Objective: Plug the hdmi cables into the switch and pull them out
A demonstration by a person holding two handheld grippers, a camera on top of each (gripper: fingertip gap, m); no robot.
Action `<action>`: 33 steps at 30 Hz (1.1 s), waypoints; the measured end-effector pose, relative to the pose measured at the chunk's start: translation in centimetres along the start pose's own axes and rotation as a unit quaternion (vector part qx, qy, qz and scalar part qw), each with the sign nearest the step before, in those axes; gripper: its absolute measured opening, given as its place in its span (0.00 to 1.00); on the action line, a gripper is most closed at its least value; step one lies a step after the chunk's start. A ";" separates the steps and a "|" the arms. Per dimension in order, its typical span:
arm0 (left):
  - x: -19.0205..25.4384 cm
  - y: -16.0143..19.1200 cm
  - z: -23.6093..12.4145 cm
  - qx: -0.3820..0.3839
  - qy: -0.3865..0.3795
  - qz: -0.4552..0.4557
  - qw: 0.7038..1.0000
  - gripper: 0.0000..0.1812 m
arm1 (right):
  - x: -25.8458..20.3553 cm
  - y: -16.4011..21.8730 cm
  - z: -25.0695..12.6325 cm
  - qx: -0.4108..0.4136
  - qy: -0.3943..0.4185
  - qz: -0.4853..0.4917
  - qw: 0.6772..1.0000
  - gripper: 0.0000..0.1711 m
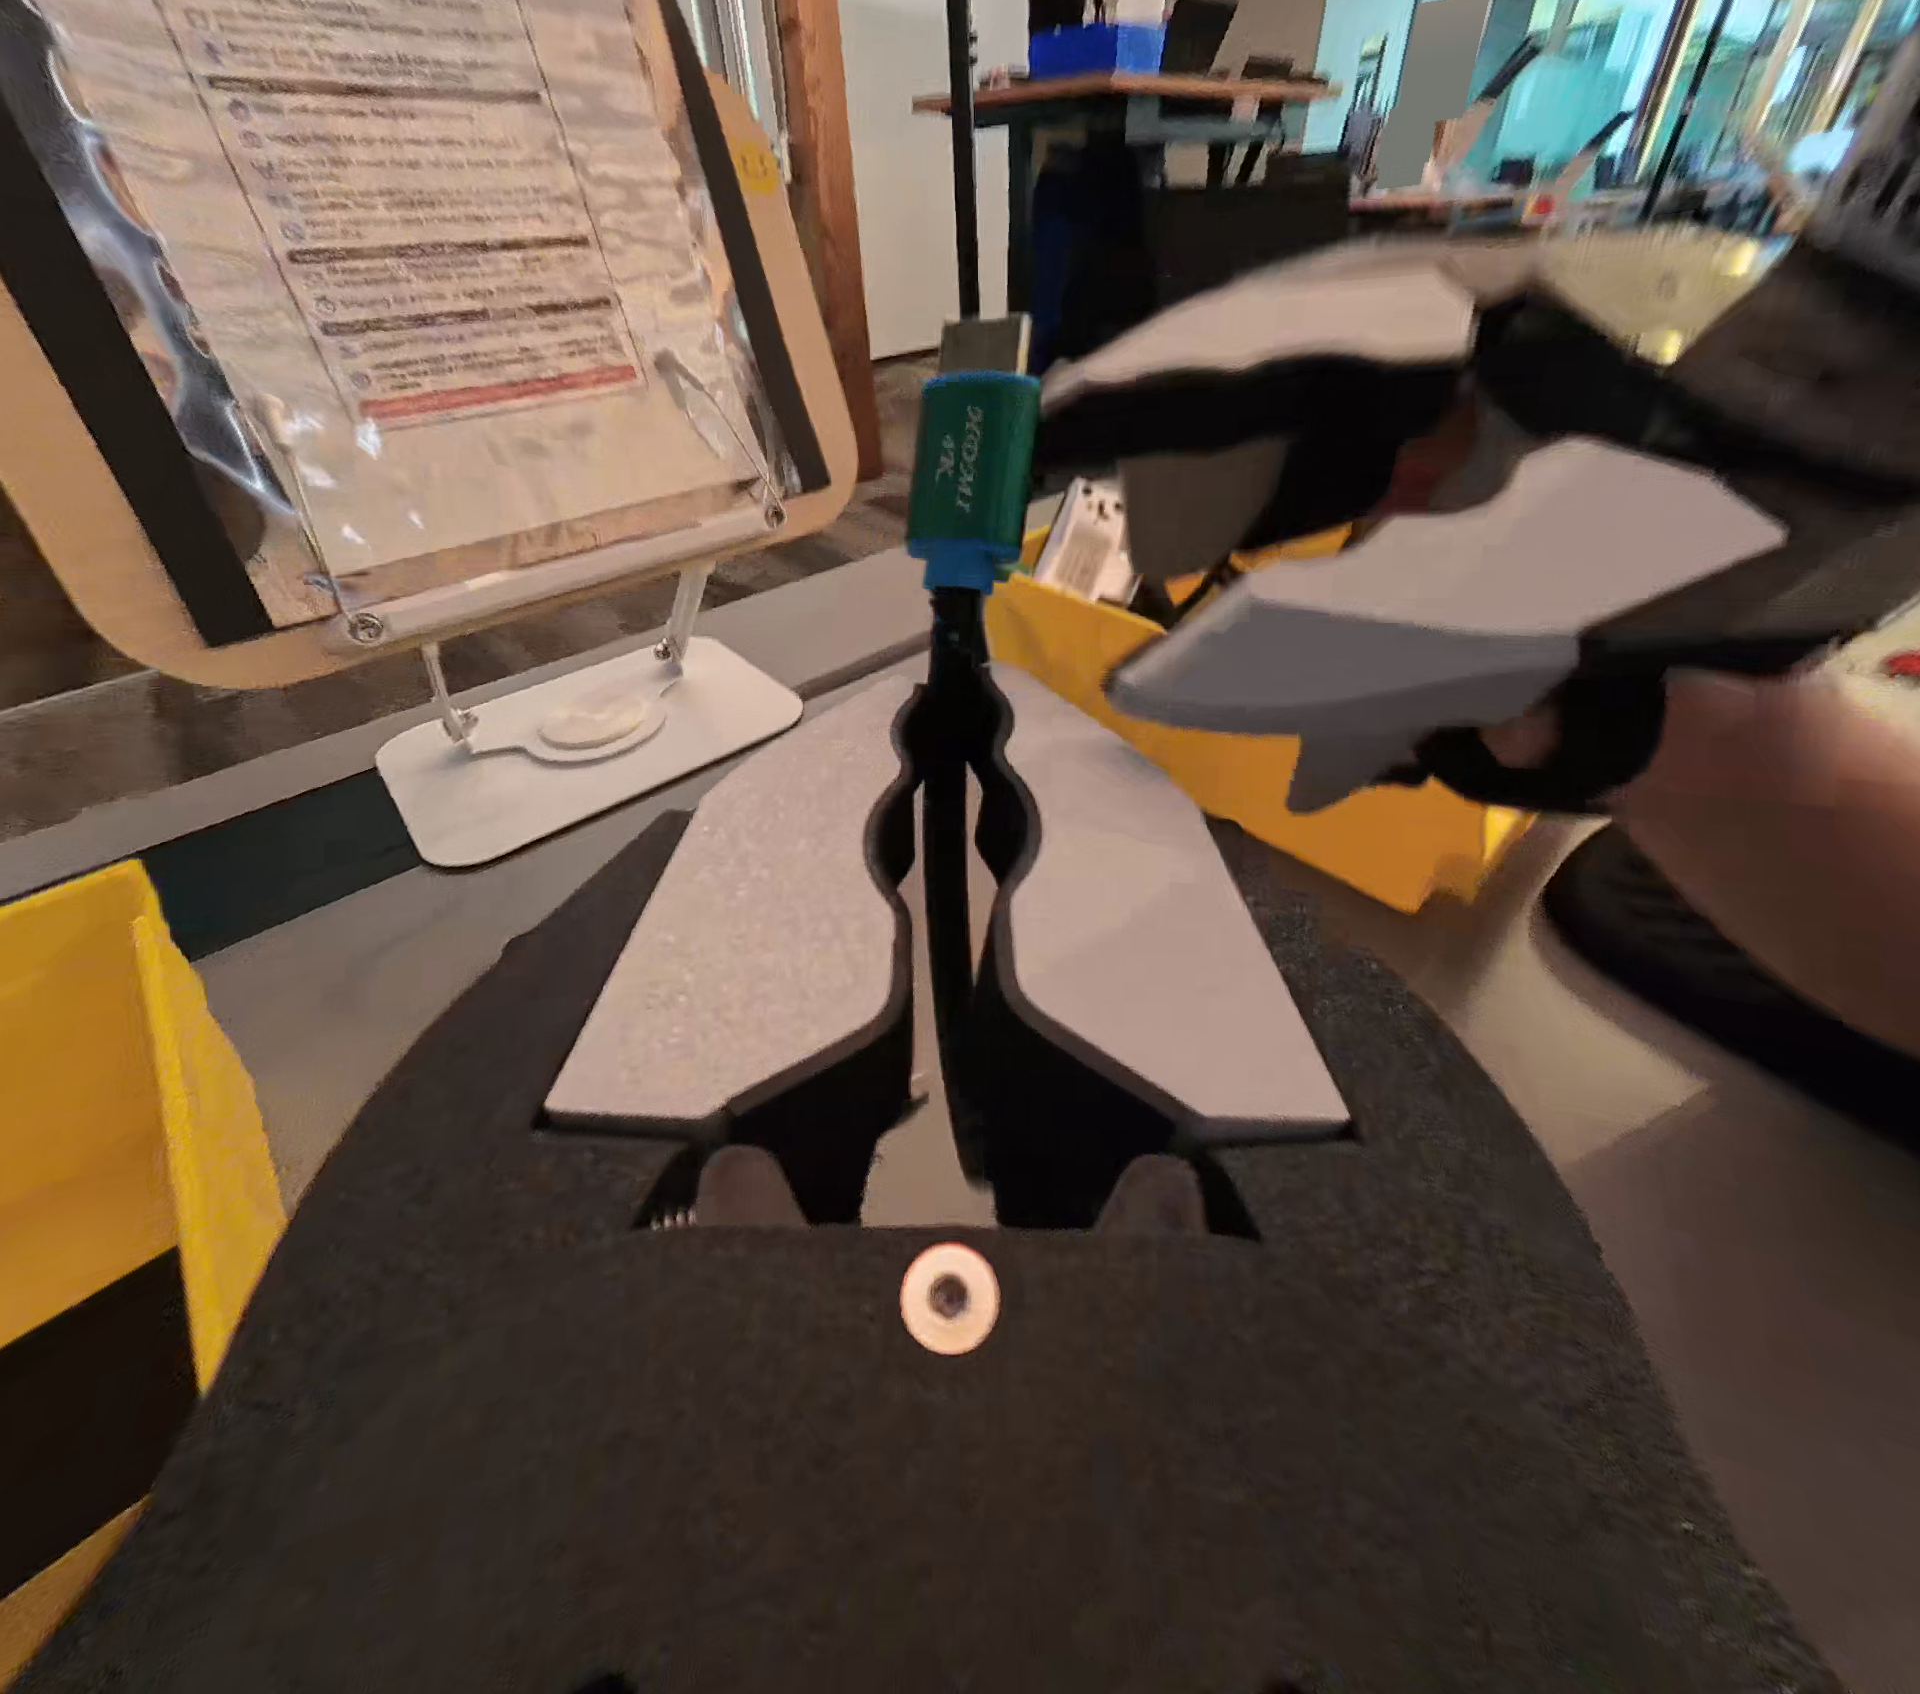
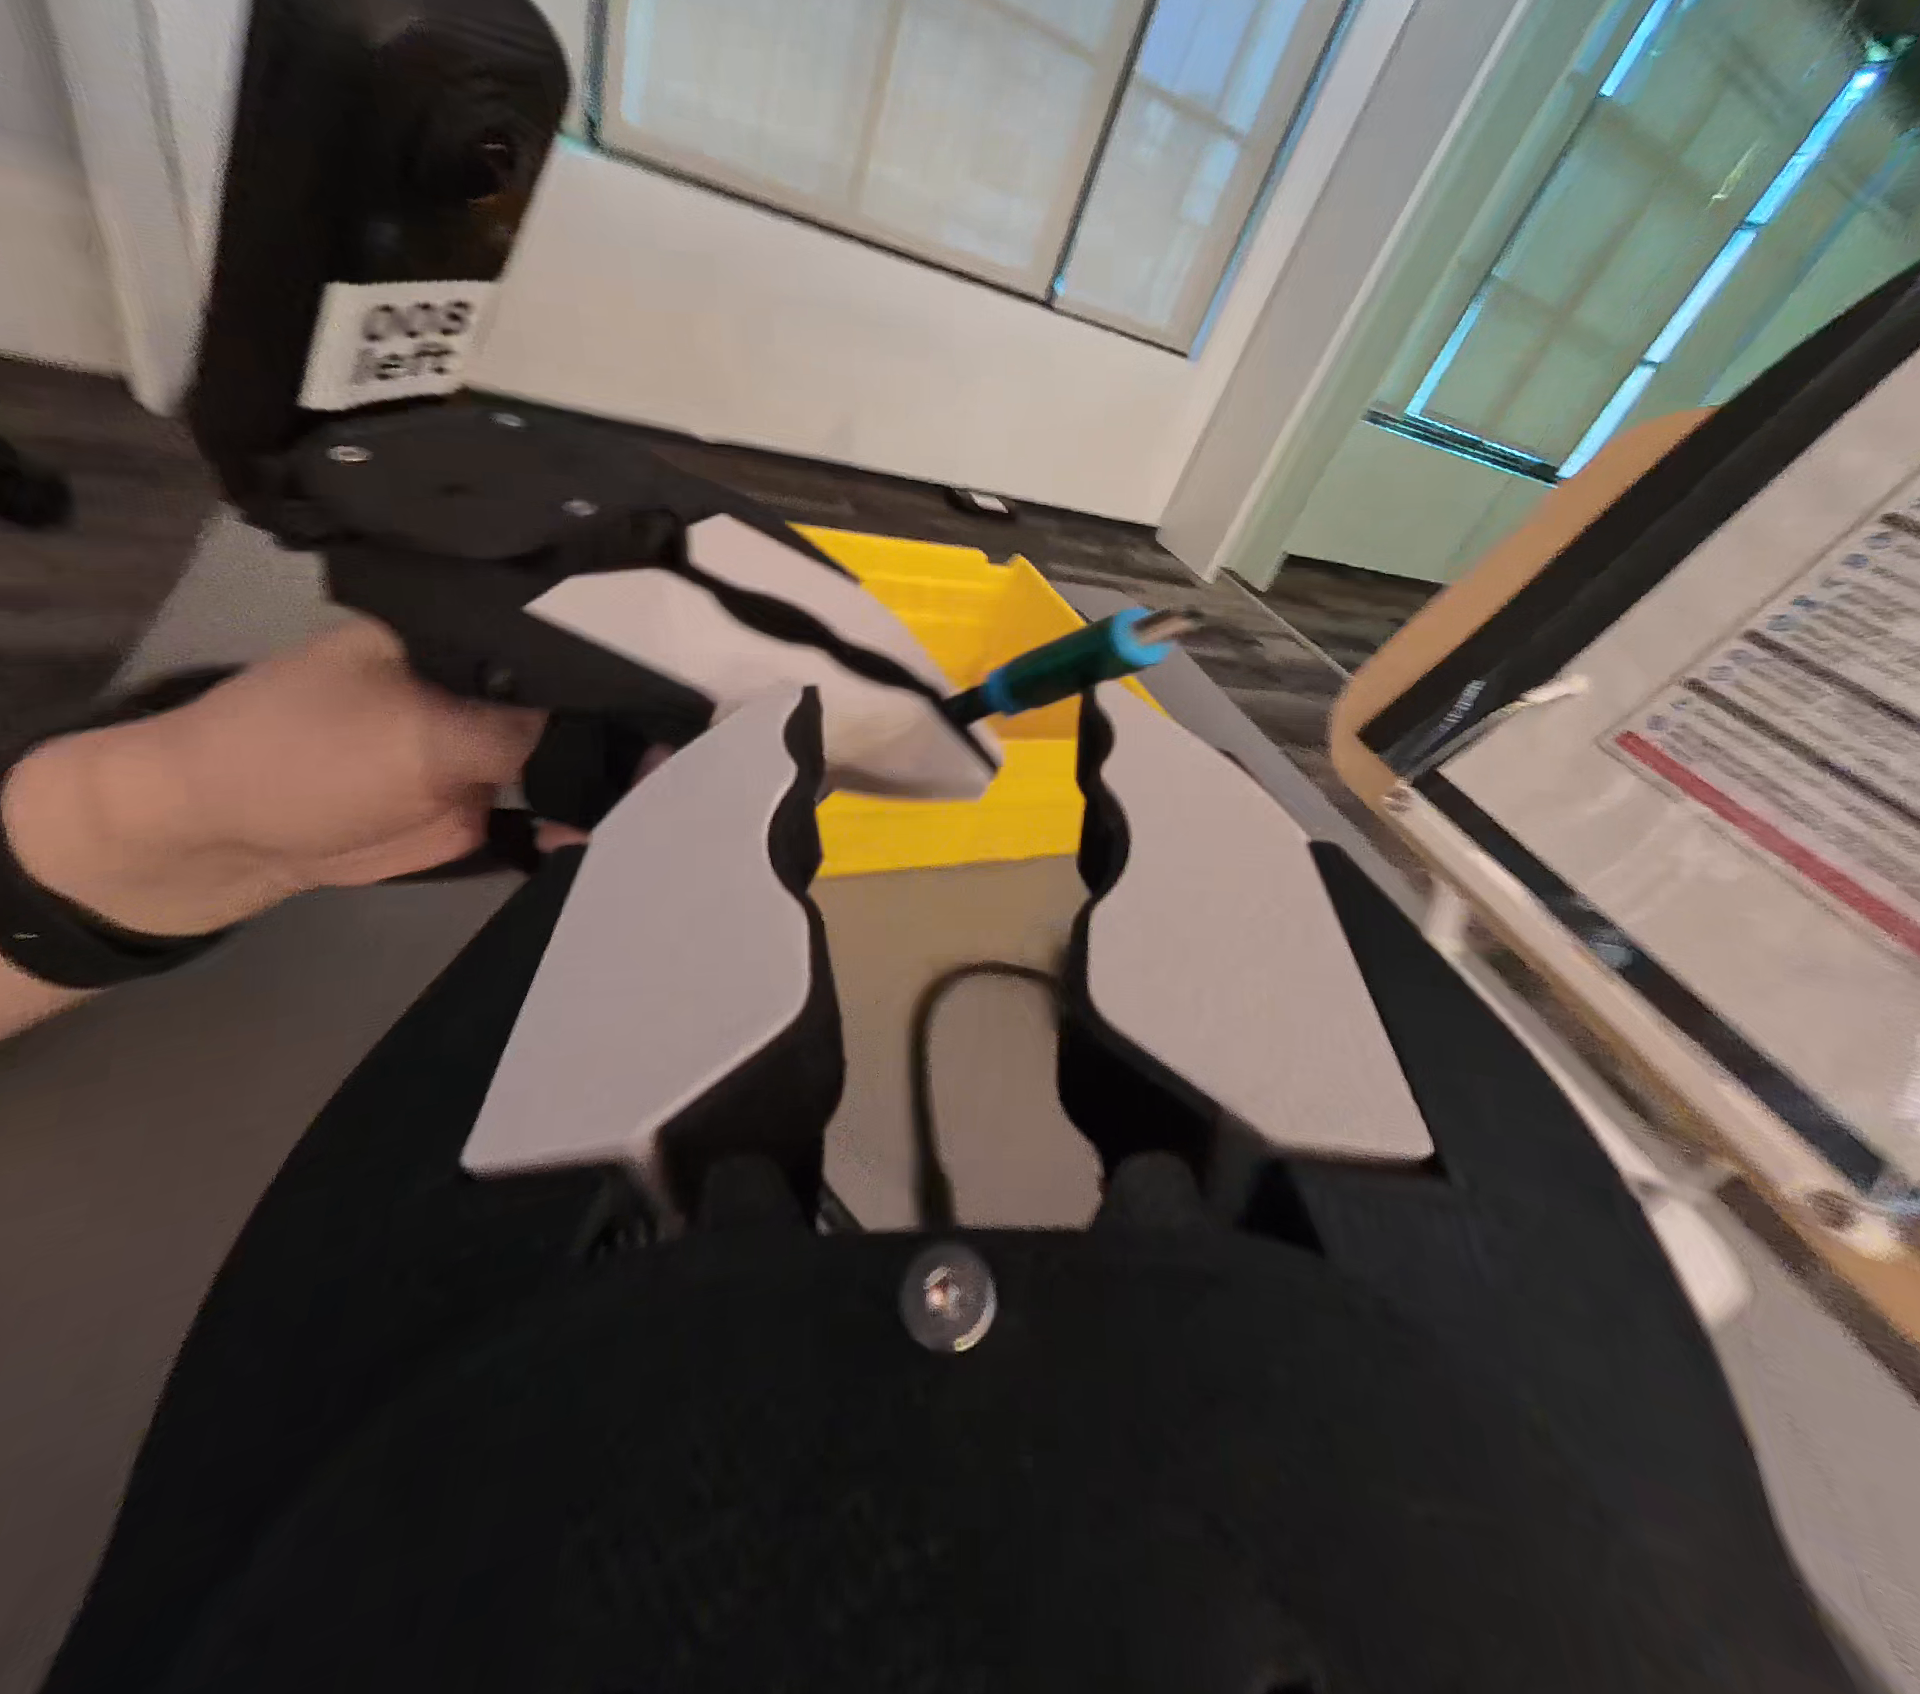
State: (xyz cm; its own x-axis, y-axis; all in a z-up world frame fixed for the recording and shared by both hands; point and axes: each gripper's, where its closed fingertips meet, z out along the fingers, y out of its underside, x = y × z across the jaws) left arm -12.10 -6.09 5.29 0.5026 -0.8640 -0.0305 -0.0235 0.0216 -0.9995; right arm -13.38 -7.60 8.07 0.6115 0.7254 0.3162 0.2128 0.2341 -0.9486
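The left tool is closed on the black cable, and the green plug stands up just past its tips, above the surface. The right tool is open and empty, its tips beside the plug. Behind them a yellow bin sits near the far edge.

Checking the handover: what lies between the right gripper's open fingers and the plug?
Only air: in the left wrist view the right gripper hangs open beside the HDMI plug, whose cable the left gripper pinches.
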 end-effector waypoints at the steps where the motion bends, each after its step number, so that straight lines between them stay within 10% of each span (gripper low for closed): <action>1: -0.4 -0.7 -0.3 0.008 0.002 -0.010 1.000 0.04 | -0.3 0.0 0.1 0.019 -0.012 0.030 0.999 0.27; 13: -2.0 -5.4 -1.5 0.066 0.013 -0.065 0.996 0.03 | -6.4 5.6 3.9 -0.038 -0.107 0.107 0.988 0.32; 19: -0.1 -6.3 -1.0 0.087 0.052 -0.083 0.991 0.03 | -6.5 6.8 4.4 -0.048 -0.040 -0.024 0.998 0.30; 22: 0.6 -6.8 -1.2 0.105 0.074 -0.094 0.987 0.03 | -7.7 7.5 4.1 -0.060 -0.106 -0.041 0.992 0.05; 33: -0.8 -6.3 -3.9 0.129 0.086 -0.105 0.982 0.03 | -0.4 9.3 1.2 -0.238 -0.022 -0.321 0.916 0.04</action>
State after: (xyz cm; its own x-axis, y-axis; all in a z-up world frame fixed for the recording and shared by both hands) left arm -15.77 -7.48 11.68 0.3195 -0.9346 0.1565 0.2959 -0.0585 -0.9534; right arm -12.58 -4.90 -0.86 0.2145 0.5648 0.7969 0.8332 0.3198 -0.4510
